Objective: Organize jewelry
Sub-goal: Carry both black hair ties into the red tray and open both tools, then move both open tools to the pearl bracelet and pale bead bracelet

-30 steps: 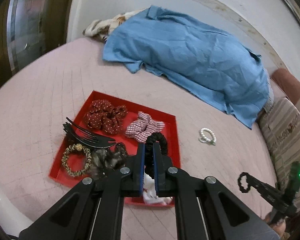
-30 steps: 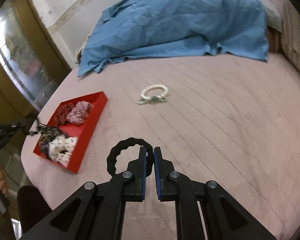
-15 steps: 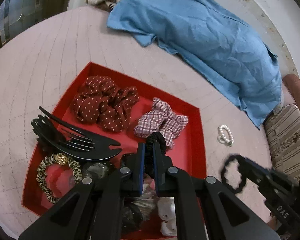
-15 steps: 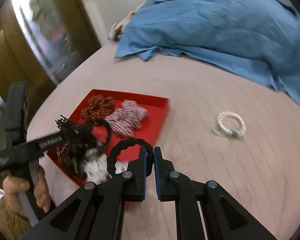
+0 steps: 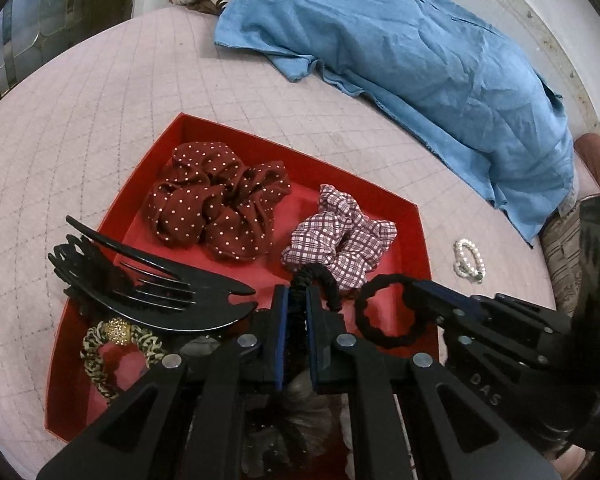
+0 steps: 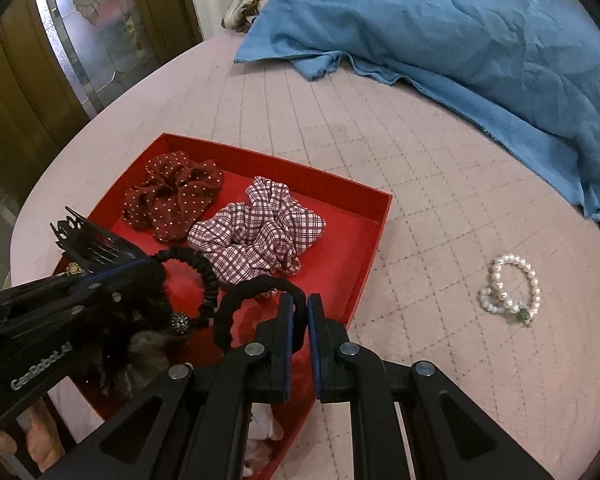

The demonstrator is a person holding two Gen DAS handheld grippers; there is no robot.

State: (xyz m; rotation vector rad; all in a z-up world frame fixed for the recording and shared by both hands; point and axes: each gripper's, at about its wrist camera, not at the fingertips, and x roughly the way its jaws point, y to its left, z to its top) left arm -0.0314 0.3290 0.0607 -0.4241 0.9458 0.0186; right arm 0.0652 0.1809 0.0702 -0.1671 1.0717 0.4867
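Left wrist: pink quilted bed (image 5: 100, 92) bears blue cloth (image 5: 420, 48).

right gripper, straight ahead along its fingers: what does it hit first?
Most likely the red tray. The right gripper, shut on a black hair tie, points down over the tray's near corner; the checked scrunchie lies further along. Depth is unclear.

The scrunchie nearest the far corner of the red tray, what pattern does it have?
Dark red with small white dots; the left wrist view shows it best.
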